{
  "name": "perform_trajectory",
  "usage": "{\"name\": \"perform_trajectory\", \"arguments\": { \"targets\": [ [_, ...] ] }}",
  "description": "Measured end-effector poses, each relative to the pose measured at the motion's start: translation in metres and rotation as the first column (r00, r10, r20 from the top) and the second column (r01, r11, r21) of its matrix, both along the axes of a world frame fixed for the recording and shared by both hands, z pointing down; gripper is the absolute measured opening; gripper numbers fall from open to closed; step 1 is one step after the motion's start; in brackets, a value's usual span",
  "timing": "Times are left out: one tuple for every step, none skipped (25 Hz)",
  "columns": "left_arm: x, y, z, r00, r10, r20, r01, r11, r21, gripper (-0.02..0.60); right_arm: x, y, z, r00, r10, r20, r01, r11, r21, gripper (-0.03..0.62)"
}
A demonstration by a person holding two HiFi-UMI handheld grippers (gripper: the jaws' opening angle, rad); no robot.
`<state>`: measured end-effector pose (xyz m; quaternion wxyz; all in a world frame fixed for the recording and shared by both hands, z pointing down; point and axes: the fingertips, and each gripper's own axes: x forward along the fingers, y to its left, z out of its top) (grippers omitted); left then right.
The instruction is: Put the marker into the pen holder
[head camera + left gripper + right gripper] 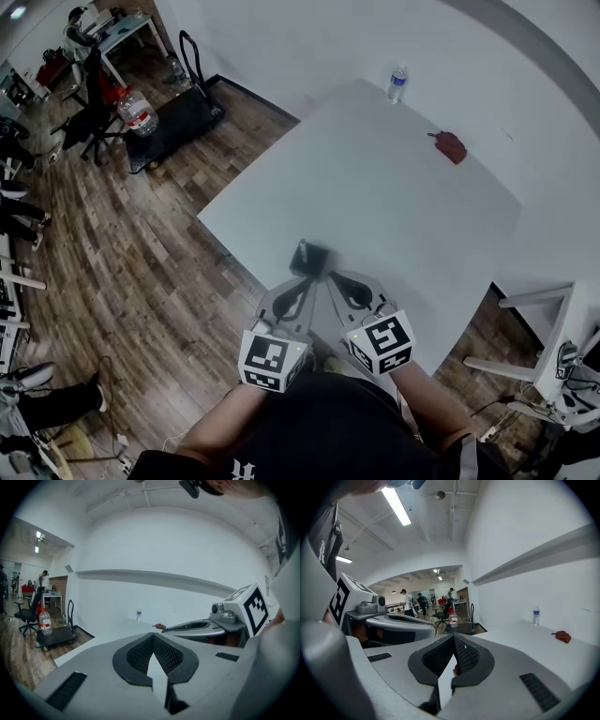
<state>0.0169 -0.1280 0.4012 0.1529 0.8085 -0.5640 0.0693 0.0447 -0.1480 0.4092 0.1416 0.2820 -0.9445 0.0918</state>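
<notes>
**A:** What are the claws doing right now?

**B:** The left claw [153, 637] is pressing its ribbed black pads together at the tips, with nothing between them. Only white desk is showing through the slot behind. The right claw [453, 638] is holding its tips together too, but a tiny dark-reddish speck is sitting in its slot, and I cannot tell what it is.

**A:** Why is the person holding them so close together?

**B:** In the head view both are pointing, side by side, at a small dark boxy container [310, 257] near the front edge of the flat white desk [403, 197]. I am taking it for the pen holder, so the person is probably lining up over its mouth. It is looking blurred, and neither gripper view is showing it.

**A:** And the marker?

**B:** I am not finding it plainly anywhere. It may be that speck, or it may be inside the container.

**A:** Is anything readable?

**B:** No. The marker cubes [273, 360] are carrying only black-and-white squares. The clear plastic water bottle [397, 84] and the crumpled red object [451, 146] are sitting well apart at the far side, out of the way. The bottle's label is showing too small to read.
</notes>
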Motion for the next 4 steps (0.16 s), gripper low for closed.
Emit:
{"name": "perform_trajectory", "arguments": {
  "targets": [
    [-0.0008,-0.0003,0.0019,1.000,-0.004,0.003,0.004,1.000,-0.002,0.006,-0.0004,-0.0005,0.0005,1.000,-0.003,0.000,0.003,1.000,0.000,0.015],
    [-0.0015,-0.0008,0.0033,1.000,-0.006,0.005,0.006,1.000,-0.004,0.006,-0.0008,-0.0013,0.0010,1.000,-0.005,0.000,0.005,1.000,0.000,0.015],
    [-0.0021,-0.0016,0.0043,1.000,-0.009,0.007,0.009,1.000,-0.005,0.006,-0.0012,-0.0021,0.0016,1.000,-0.007,0.000,0.007,1.000,-0.001,0.015],
    [-0.0027,-0.0024,0.0051,1.000,-0.011,0.009,0.011,1.000,-0.006,0.006,-0.0017,-0.0029,0.0023,1.000,-0.008,-0.001,0.008,1.000,-0.002,0.015]
  ]
}}
